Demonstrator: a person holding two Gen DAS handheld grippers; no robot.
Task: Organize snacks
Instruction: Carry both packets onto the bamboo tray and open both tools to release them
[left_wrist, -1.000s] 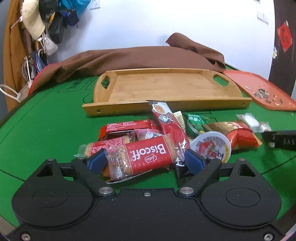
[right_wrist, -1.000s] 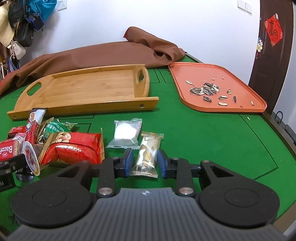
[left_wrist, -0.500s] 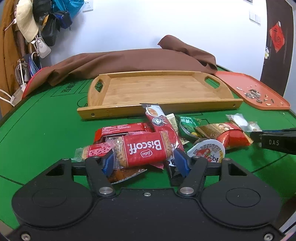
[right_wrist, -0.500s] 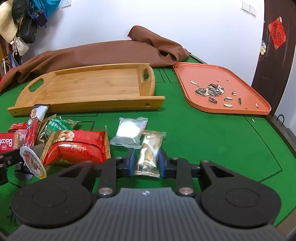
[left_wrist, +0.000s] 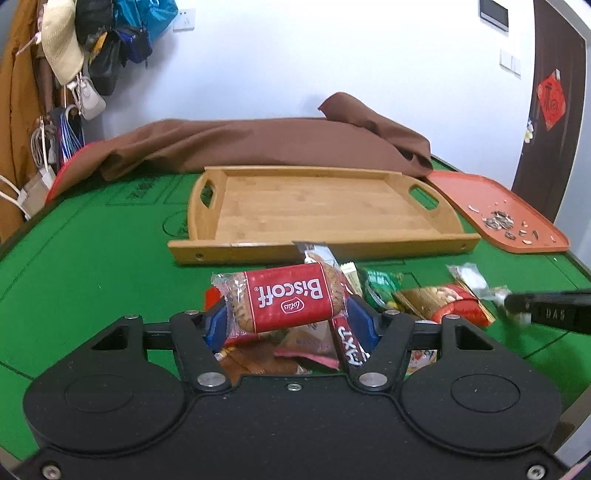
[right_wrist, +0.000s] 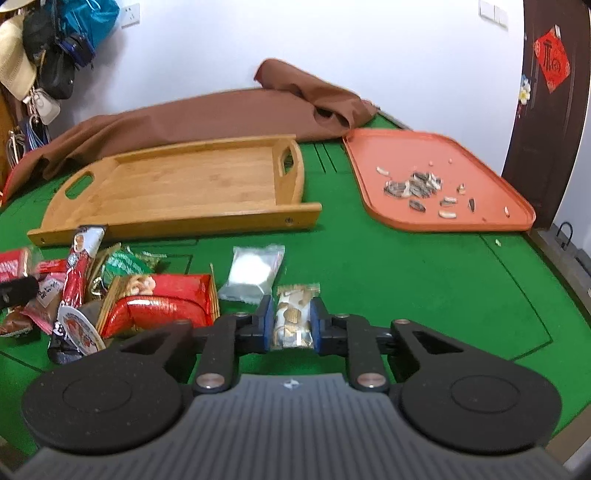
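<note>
Green surface (right_wrist: 406, 266): bamboo tray (right_wrist: 192, 184) lies at 12 o'clock of the snack pile (right_wrist: 122, 291).
Left tongs (left_wrist: 284, 314): Biscoff packet (left_wrist: 286, 301) is clamped, raised above the pile.
Right tongs (right_wrist: 291, 325): gold-and-clear snack packet (right_wrist: 293, 317) is pinched tightly, low over the surface.

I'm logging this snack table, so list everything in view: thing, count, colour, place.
Biscoff packet: one, red, gripped in left claw above the pile.
Gold wafer packet: one, gold and clear, gripped in right claw.
Silver sachet: one, silver, on the felt beside the wafer.
Red foil bag: one, red and gold, right edge of pile.
Green packet: one, green, in pile.
Wooden tray: one, tan, behind the pile.
Orange tray: one, orange, right of the wooden tray.
Sunflower seeds: many, striped, on orange tray.
Brown cloth: one, far edge.
Left claw: black, blue pads.
Right claw: black, blue pads.
</note>
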